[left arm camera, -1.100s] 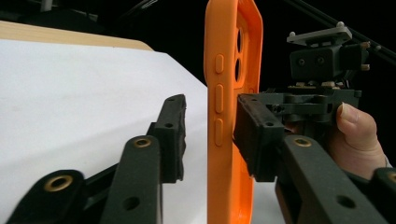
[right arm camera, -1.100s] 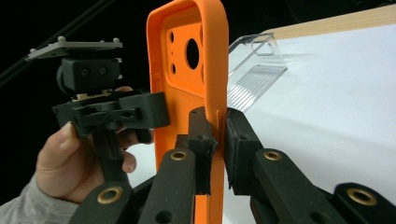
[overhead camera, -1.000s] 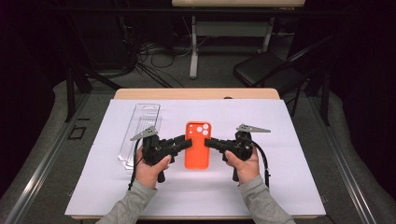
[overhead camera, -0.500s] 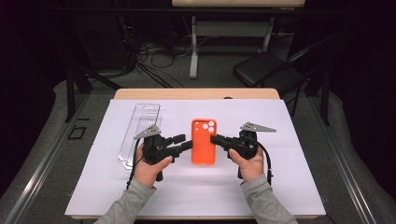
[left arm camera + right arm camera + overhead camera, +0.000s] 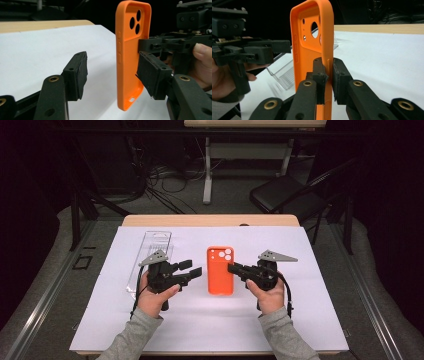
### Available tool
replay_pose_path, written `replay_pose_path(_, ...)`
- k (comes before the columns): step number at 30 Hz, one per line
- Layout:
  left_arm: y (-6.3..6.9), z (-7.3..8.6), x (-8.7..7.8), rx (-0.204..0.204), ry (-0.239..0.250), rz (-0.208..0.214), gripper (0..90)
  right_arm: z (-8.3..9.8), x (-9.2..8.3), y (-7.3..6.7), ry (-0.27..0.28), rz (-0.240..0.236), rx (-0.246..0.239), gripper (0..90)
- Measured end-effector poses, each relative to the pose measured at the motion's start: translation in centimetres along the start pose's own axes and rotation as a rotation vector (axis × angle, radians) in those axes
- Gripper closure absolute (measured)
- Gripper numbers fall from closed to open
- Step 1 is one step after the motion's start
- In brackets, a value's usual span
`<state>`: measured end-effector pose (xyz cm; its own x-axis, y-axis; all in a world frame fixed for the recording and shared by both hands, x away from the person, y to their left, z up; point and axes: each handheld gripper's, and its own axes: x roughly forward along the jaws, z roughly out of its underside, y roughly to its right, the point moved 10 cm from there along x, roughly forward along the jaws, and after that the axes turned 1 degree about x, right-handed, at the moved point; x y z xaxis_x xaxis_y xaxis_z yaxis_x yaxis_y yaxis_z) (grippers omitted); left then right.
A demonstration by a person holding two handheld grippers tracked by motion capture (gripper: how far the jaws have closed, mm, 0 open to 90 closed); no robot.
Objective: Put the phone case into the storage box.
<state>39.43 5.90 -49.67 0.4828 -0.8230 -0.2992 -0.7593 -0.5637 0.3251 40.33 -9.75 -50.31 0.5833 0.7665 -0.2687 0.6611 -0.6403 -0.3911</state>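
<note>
right tongs: pinching the side wall of the orange phone case, holding it just over the white sheet mid-table | left tongs: jaws have just been spreading, hanging open beside the case, not touching | clear plastic tray: lying off to my left

The phone case is plain bright orange, unpatterned; both the left gripper and the right gripper are matt black with brass-coloured pivot pins and grey top plates. The surface is white with a light-wood edge; the plastic box is clear; the sleeves are grey.
</note>
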Motion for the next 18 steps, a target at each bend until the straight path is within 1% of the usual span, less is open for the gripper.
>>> replay_pose_path(2, 0.0, -0.5, -0.3, 0.025, 0.013, -0.005, 41.8, -0.1, -0.1, -0.2, -0.001, 0.007, -0.012, 82.6)
replay_pose_path(4, 0.2, -0.9, -0.7, 0.045, 0.021, 0.001, 41.8, -0.2, -0.1, -0.3, -0.001, 0.012, -0.029, 82.6)
replay_pose_path(6, 0.3, -1.2, -1.0, 0.068, 0.023, -0.013, 41.8, -0.2, -0.1, -0.5, -0.003, 0.018, -0.039, 82.6)
replay_pose_path(10, 0.2, -1.5, -1.5, 0.114, 0.000, -0.060, 41.8, -0.1, 0.0, -0.7, -0.007, 0.021, -0.053, 82.6)
replay_pose_path(13, 0.0, -1.6, -1.7, 0.146, -0.007, -0.108, 40.5, 0.0, 0.1, -0.9, -0.012, 0.023, -0.058, 82.6)
replay_pose_path(15, -0.1, -1.5, -1.7, 0.162, -0.019, -0.122, 40.1, 0.1, 0.1, -0.9, -0.018, 0.029, -0.061, 82.6)
replay_pose_path(18, -0.2, -1.3, -1.7, 0.197, -0.043, -0.152, 39.7, 0.3, 0.2, -1.0, -0.030, 0.040, -0.063, 82.6)
